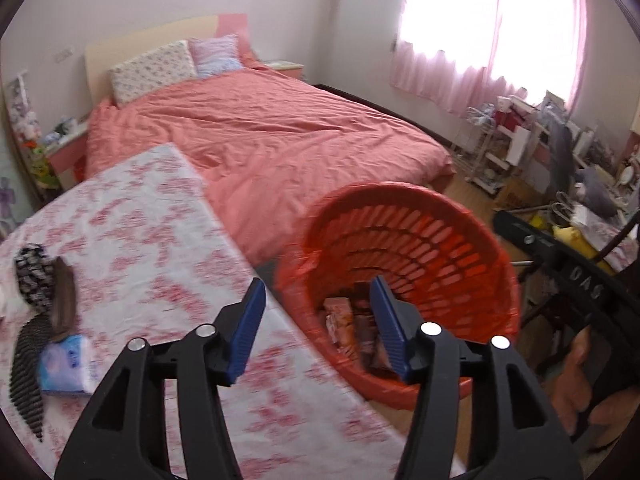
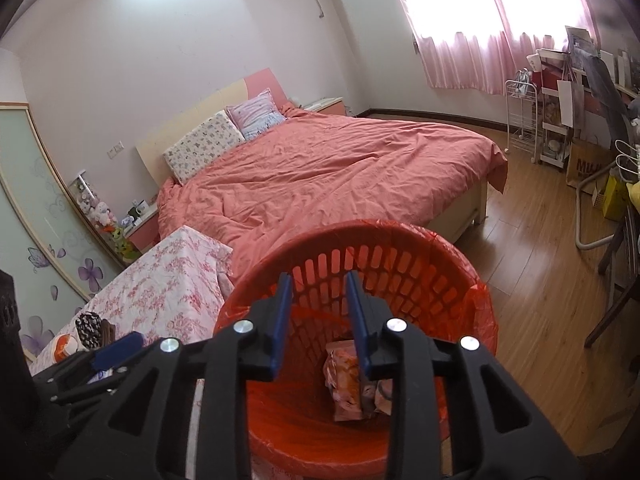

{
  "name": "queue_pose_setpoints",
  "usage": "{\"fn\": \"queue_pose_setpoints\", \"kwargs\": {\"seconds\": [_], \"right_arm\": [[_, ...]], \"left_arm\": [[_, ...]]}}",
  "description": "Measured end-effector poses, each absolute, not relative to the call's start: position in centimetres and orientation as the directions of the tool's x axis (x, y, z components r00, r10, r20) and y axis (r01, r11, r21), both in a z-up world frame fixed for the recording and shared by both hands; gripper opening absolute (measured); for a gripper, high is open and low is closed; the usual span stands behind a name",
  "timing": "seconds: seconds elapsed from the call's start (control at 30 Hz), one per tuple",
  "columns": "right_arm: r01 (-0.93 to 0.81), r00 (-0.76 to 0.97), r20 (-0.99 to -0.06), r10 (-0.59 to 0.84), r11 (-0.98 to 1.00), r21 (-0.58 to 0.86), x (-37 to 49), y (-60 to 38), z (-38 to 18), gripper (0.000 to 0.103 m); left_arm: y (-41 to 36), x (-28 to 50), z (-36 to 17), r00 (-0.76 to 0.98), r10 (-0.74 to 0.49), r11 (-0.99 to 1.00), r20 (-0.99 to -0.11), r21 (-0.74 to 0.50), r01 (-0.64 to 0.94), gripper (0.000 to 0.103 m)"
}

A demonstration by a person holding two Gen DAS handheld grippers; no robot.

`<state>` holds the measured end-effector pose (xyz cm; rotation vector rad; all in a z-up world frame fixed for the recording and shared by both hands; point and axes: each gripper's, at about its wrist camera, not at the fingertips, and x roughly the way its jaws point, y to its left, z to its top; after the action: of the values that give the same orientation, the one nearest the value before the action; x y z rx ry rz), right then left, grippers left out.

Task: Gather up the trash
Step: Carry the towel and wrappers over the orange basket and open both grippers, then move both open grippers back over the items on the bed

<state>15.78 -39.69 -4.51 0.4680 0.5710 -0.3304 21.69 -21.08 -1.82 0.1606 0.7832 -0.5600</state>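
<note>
left gripper (image 1: 318, 320): jaws spread, empty | right gripper (image 2: 318, 320): jaws apart, empty | bin (image 2: 472, 280): round orange slotted plastic, crinkly wrappers (image 2: 348, 380) inside | table (image 1: 160, 240): floral cloth

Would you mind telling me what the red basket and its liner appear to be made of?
The red basket looks like rigid moulded plastic: regular slotted openings run around its wall. The liner seems to be thin glossy plastic film, crinkled and folded over the rim.
</note>
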Motion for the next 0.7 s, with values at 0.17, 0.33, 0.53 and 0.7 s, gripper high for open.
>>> {"fn": "queue_pose_setpoints", "kwargs": {"seconds": [0.17, 0.33, 0.53, 0.7], "right_arm": [[0.398, 0.795, -0.585, -0.159, 0.865, 0.306, 15.9, -37.9, -4.0, 0.034], [0.352, 0.796, -0.592, -0.124, 0.891, 0.286, 16.4, -35.0, -3.8, 0.035], [0.273, 0.79, -0.61, -0.057, 0.924, 0.267, 17.6, -30.2, -4.1, 0.036], [0.178, 0.771, -0.636, 0.024, 0.951, 0.252, 19.4, -24.4, -5.0, 0.038]], "left_arm": [[-17.3, 21.6, -1.7, 0.624, -0.339, 0.888, -0.704, -0.021, 0.46, 0.058], [-12.3, 22.0, -1.8, 0.654, -0.259, 0.932, -0.711, -0.006, 0.363, 0.058], [-6.0, 22.8, -2.3, 0.677, -0.158, 0.972, -0.719, 0.006, 0.233, 0.059], [-0.7, 23.3, -2.9, 0.691, -0.064, 0.994, -0.72, 0.018, 0.111, 0.063]]}}
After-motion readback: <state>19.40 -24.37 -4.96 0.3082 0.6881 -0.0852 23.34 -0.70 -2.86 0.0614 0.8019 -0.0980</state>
